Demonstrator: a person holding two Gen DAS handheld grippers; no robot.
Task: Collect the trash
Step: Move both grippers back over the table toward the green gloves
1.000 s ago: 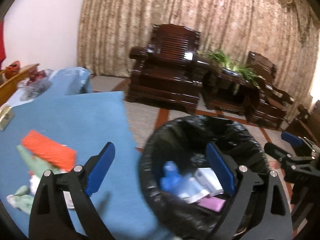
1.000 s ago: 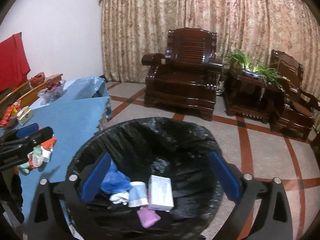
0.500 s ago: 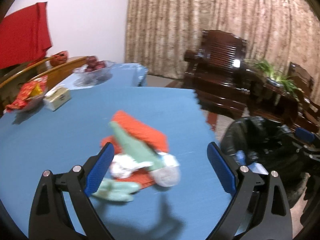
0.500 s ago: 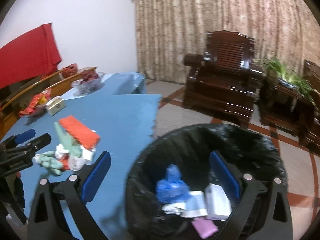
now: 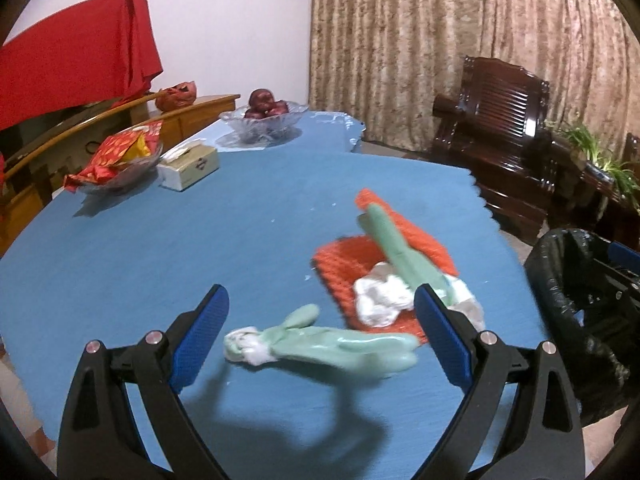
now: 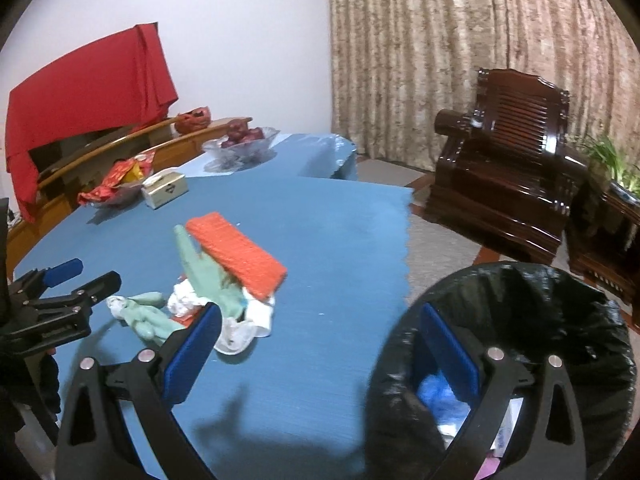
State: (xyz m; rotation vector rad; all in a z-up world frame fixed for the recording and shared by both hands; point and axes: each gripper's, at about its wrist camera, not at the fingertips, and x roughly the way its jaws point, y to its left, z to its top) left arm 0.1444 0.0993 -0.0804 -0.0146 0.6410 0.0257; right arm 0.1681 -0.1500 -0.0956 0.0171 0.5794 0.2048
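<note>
Blue cloth covers the tabletop (image 5: 160, 248), which fills most of both views. Black-lined trash bin (image 6: 560, 320) sits on the floor just off the tabletop's right edge; I can see blue and white scraps inside it under my right gripper (image 6: 320, 352). Dark wooden armchair (image 6: 508, 168) is beyond the bin, in front of beige curtains (image 5: 440, 40). Red cloth (image 5: 80, 60) hangs over something at far left.

Trash pile is on the tabletop, right of centre. Orange sponge-like pad (image 5: 344, 268) lies flat; a second orange block (image 6: 236, 248) is propped over it. Pale green glove (image 5: 400, 248) lies across the pad. Another pale green glove (image 5: 340, 344) lies flat on the cloth, just ahead of my left gripper (image 5: 320, 332) and framed between its blue pads. Crumpled white tissue (image 5: 380, 296) sits on the pad. Clear plastic wrap (image 6: 240, 332) touches the pile's near side, beside the right gripper's left pad.

Left jaws are spread wide, holding nothing, with the glove in line. Right jaws are also spread wide and empty, straddling the gap between tabletop edge and bin rim.

Far end of tabletop: glass bowl of dark red fruit (image 5: 264, 120), white tissue box (image 5: 188, 166), dish of red wrappers (image 5: 116, 156).
</note>
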